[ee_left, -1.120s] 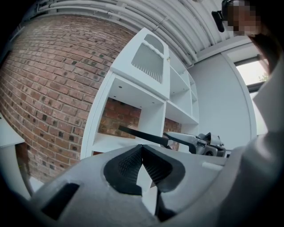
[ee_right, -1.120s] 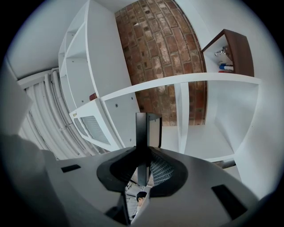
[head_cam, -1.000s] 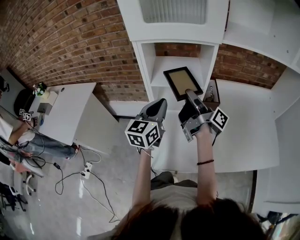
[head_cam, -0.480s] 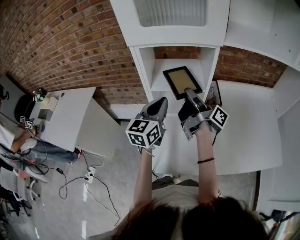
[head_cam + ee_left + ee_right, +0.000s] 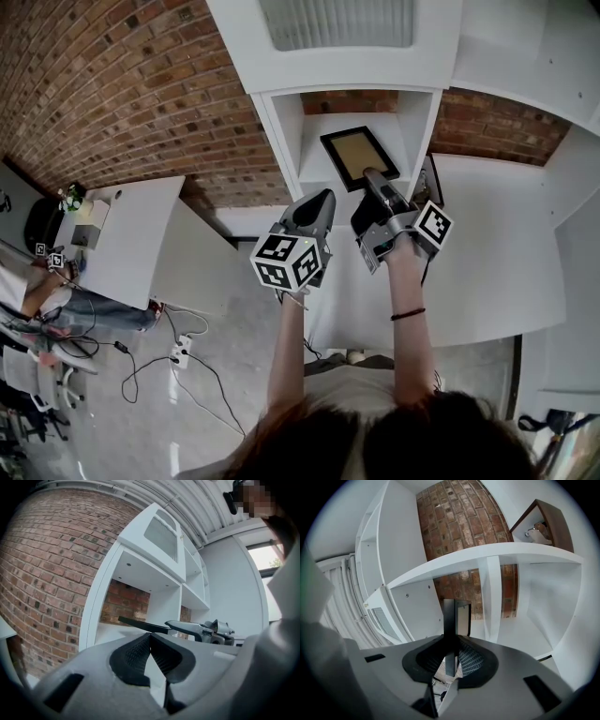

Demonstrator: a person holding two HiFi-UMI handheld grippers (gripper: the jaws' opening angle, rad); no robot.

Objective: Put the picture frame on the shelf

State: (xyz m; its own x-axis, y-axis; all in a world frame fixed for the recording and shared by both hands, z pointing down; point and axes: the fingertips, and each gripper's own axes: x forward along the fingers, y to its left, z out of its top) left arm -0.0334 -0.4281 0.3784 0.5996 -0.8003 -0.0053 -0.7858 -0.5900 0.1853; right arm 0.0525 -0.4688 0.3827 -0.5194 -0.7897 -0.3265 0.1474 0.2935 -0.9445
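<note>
Now picture frame [image 5: 357,153] deeper in shelf [image 5: 315,157], right tongs [image 5: 372,175] clamped on it

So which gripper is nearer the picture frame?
Right. The right gripper is clamped on the near edge of the picture frame; the left gripper, shut and empty, sits apart to its left.

At the shelf [image 5: 281,141], the jaws of the right gripper [image 5: 373,178] hide the near edge of the picture frame [image 5: 357,155]; right of the shelf, that gripper half covers a dark object [image 5: 432,178]
</note>
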